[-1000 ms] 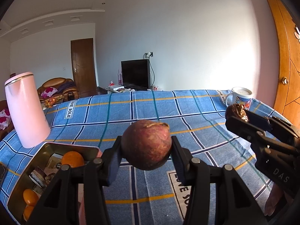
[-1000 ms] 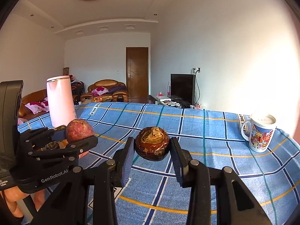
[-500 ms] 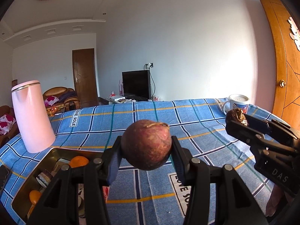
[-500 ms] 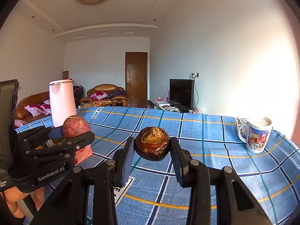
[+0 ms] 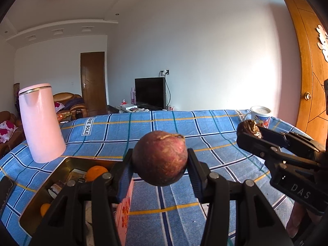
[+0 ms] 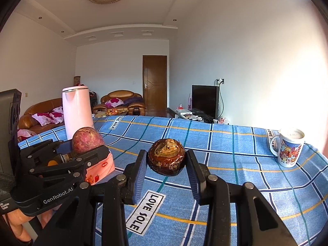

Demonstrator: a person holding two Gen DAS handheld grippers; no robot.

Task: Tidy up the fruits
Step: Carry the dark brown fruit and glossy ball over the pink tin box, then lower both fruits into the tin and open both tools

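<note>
My left gripper (image 5: pixel 160 165) is shut on a round reddish-purple fruit (image 5: pixel 160 161) and holds it in the air above the blue checked tablecloth, to the right of a gold metal tray (image 5: pixel 61 164) with small oranges (image 5: pixel 96 172). My right gripper (image 6: pixel 166 160) is shut on a dark brown wrinkled fruit (image 6: pixel 166 157), also held above the cloth. In the left wrist view the right gripper (image 5: pixel 249 130) shows at the right with the brown fruit (image 5: pixel 249 127). In the right wrist view the left gripper (image 6: pixel 88 145) shows at the left with the purple fruit (image 6: pixel 87 140).
A tall pink kettle (image 5: pixel 41 123) stands behind the tray at the left. A printed mug (image 6: pixel 289 147) stands at the far right of the table. A pink carton (image 5: pixel 125 207) lies by the tray's right side. A wooden door (image 5: pixel 307 71) is at the right.
Both grippers have risen a little and tilted up, each still holding its fruit. The tray and kettle sit lower and nearer the centre in the left wrist view.
</note>
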